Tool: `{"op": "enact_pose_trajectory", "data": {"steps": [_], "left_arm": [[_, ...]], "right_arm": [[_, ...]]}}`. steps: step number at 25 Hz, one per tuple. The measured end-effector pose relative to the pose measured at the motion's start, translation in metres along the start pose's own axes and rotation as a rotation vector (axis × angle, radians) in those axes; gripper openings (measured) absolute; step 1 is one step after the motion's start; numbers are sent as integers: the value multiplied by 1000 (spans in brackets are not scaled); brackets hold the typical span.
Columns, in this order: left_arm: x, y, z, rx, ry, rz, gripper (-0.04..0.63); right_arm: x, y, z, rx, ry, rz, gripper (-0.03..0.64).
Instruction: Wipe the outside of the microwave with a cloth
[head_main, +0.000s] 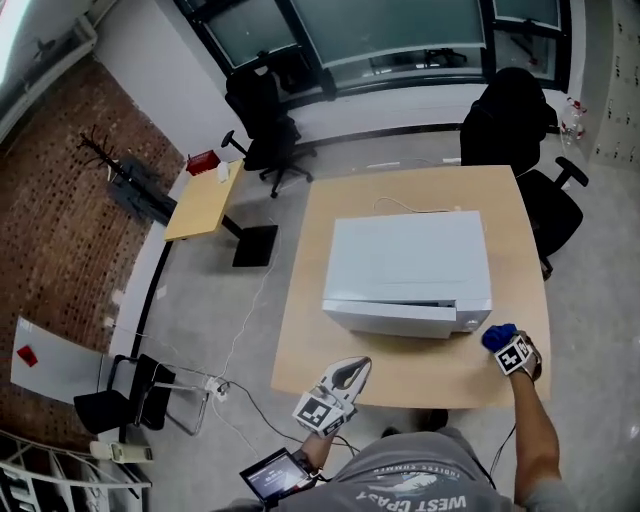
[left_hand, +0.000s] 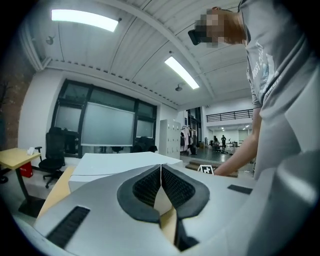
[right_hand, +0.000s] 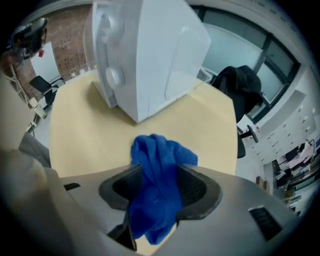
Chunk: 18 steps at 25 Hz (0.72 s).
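Cloth (right_hand: 161, 150) — blue, fuzzy, bunched — loose btwn wide-apart right gripper (right_hand: 159, 172) jaws; left gripper (left_hand: 161, 169) closed.

A light wooden counter (head_main: 320, 330) is seen, with a white microwave (head_main: 410, 265) set on it, right of centre. A thin cable (head_main: 410, 208) is laid behind it. A blue cloth (head_main: 497, 337) is seen over the front right part; contact cannot be told.
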<state>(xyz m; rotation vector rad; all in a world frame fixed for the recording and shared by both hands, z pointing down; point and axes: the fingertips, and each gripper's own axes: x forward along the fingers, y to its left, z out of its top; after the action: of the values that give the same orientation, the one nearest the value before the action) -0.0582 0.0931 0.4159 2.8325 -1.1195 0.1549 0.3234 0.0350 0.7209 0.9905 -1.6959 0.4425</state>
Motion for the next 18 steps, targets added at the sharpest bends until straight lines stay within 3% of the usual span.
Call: {"op": "enact_pose_trajectory", "data": {"steps": [1, 3, 5, 7, 9, 12, 15, 18], "left_arm": [[8, 1, 1, -1, 0, 17, 23], [22, 4, 2, 7, -3, 38, 23], [28, 10, 1, 11, 1, 50, 23], [25, 14, -3, 1, 12, 60, 23], [18, 17, -5, -11, 14, 64, 23], [12, 26, -6, -15, -1, 55, 23], [0, 39, -16, -18, -6, 46, 23], [-28, 52, -19, -20, -15, 48, 23]], "right_arm": [[15, -1, -12, -3, 29, 14, 204], [32, -5, -21, 28, -7, 27, 192], [35, -2, -24, 82, -44, 61, 108], [23, 2, -20, 182, -97, 114, 85], [-14, 0, 3, 291, -221, 111, 81], [-110, -1, 71, 356, -510, 51, 81], [-194, 32, 145, 324, -776, 16, 81], [-217, 93, 202, 252, -914, 24, 81]]}}
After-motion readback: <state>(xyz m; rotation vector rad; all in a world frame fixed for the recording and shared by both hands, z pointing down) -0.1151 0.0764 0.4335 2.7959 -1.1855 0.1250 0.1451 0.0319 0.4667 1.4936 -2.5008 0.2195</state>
